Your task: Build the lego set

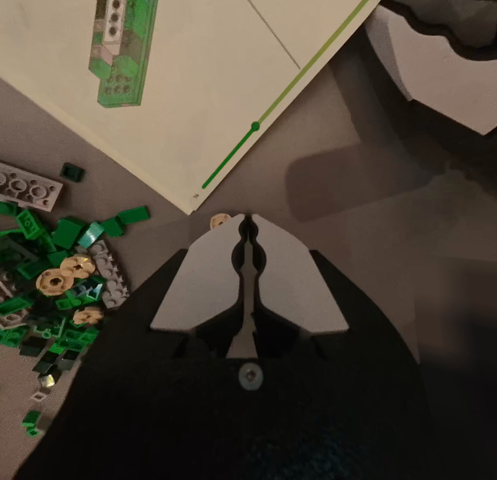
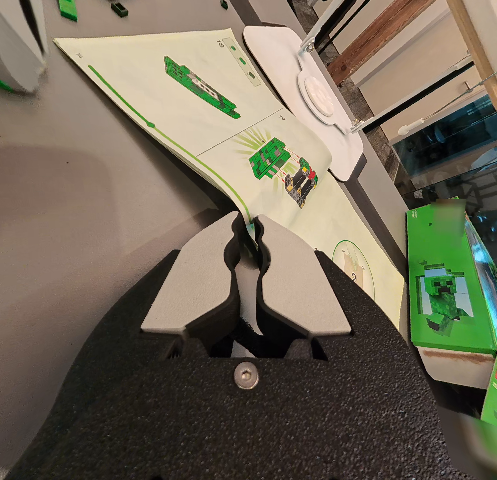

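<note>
Page-turning at a grey worktop (image 2: 67, 198), mid-build. Right tool (image 2: 249, 220) pinching the curled lower edge of the instruction booklet (image 2: 188, 95), page lifted into an arch above the sheets beneath. Left tool (image 1: 248, 219) pressed together with nothing visibly between its tips, hovering low just off the booklet's corner, a single tan round piece (image 1: 219, 220) peeking out just beside its left finger. Loose bricks (image 1: 48, 286) — mostly green, some grey plates and tan rounds — heaped well to that tool's left, none yet picked up. Green set box (image 2: 446, 278) lying off the worktop's far side in the right wrist view; white stand base (image 2: 295, 90) touching the booklet's far edge.

Risks, judged from here: thin paper slipping from the narrow pinch and falling back to the same page; more than one sheet caught, skipping a step; a hard pull creasing or tearing the page at the grip. Booklet possibly dragged bodily across the worktop, nothing holding it down — or swept into the stray tan piece and the heap.
</note>
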Demonstrator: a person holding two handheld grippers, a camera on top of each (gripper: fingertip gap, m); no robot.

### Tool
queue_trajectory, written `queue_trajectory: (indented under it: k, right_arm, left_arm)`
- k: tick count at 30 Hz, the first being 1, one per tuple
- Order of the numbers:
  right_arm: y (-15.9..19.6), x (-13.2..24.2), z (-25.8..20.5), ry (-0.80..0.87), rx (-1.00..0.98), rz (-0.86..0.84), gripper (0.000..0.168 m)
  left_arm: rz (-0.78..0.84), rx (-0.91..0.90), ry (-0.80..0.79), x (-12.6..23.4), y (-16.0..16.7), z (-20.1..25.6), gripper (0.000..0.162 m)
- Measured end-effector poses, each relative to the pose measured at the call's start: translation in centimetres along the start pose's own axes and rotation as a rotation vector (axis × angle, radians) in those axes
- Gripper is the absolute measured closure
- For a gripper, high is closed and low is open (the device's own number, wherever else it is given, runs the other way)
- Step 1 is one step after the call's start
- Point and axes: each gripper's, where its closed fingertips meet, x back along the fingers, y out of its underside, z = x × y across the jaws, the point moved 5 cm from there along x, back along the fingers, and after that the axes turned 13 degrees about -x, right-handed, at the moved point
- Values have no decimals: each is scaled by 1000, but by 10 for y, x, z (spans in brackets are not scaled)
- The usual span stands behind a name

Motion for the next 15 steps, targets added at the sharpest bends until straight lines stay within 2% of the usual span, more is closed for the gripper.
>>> queue_trajectory:
  k: [4, 10, 15]
  right_arm:
    - [0, 0, 0, 0, 0, 0, 162]
    - [0, 0, 1, 2, 1, 0, 162]
    - [0, -1, 1, 2, 1, 0, 162]
  left_arm:
    - [-39, 43, -102, 9, 9, -11, 162]
    - [41, 29, -107, 13, -4, -12, 162]
    - [-48, 60, -237, 11, 4, -25, 162]
